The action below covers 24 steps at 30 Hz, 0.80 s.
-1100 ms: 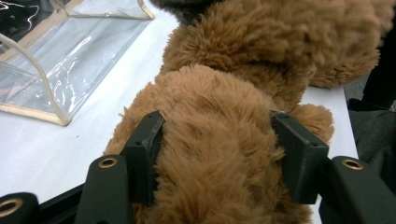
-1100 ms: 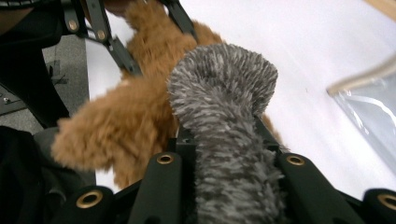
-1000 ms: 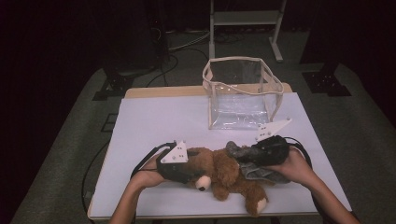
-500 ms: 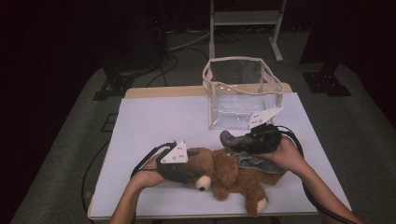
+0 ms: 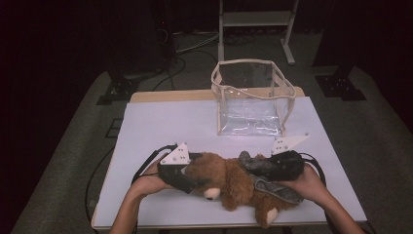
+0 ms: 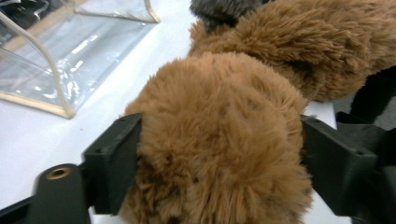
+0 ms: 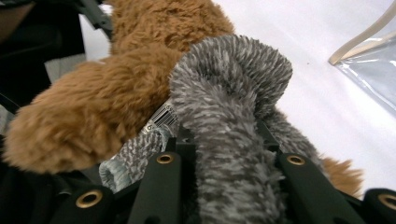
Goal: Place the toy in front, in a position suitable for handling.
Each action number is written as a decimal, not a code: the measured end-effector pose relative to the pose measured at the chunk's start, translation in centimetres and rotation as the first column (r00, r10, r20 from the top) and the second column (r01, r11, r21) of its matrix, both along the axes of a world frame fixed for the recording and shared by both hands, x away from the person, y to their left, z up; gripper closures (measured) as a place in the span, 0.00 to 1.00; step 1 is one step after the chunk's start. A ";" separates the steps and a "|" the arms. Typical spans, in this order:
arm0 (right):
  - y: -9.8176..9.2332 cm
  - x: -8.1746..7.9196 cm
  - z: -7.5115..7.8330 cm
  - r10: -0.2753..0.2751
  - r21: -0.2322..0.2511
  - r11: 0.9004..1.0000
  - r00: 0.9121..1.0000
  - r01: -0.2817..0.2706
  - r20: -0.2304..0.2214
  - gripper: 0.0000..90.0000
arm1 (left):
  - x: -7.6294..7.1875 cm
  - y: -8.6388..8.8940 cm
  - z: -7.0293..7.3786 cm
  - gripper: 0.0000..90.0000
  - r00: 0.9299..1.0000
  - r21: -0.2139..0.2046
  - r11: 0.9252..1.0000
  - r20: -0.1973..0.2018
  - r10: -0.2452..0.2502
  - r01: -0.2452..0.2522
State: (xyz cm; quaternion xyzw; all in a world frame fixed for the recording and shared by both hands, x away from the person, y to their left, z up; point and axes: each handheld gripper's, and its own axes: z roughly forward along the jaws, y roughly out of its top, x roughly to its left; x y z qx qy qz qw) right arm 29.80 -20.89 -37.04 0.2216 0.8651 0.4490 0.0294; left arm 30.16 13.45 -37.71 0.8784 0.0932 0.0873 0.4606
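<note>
A brown teddy bear [image 5: 229, 178] lies on its side near the front edge of the white table [image 5: 170, 122]. My left gripper [image 5: 195, 178] holds the bear's head [image 6: 219, 140] between its jaws. They have just been opening, but the fur still bulges against both pads. My right gripper [image 5: 246, 161] is shut on a grey plush cloth [image 7: 233, 93] that drapes over the bear's body [image 7: 93, 102]. A barcode label [image 7: 163, 119] shows on the cloth. More of the grey cloth [image 5: 272, 187] trails under the right hand.
A clear plastic bag [image 5: 251, 97] with cream trim stands open at the back of the table, just beyond the right gripper. Black cables run from both grippers. A metal stand's legs [image 5: 253, 19] and dark floor lie behind the table.
The right gripper lifted the grey cloth up and to the left, then came back down onto the bear's body. The left hand stayed in place at the bear's head.
</note>
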 end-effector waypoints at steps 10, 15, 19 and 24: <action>-0.6 0.7 2.7 0.017 -0.013 1.000 1.000 -0.017 -0.018 0.78 | -1.0 -0.6 -0.7 0.45 0.997 0.078 0.995 0.041 -0.065 0.062; 1.0 2.7 3.2 0.022 0.000 1.000 1.000 -0.022 -0.018 0.78 | -1.0 -0.4 -0.8 0.43 0.997 0.071 0.995 0.041 -0.072 0.069; 3.5 3.4 1.8 0.065 -0.049 0.997 0.997 -0.067 -0.040 0.78 | -1.0 0.0 -0.6 0.40 0.996 0.077 0.995 0.044 -0.073 0.070; 3.5 1.6 0.8 0.062 -0.053 0.997 0.998 -0.062 0.002 0.78 | -1.0 1.0 0.2 0.34 0.996 0.034 0.996 0.021 -0.085 0.084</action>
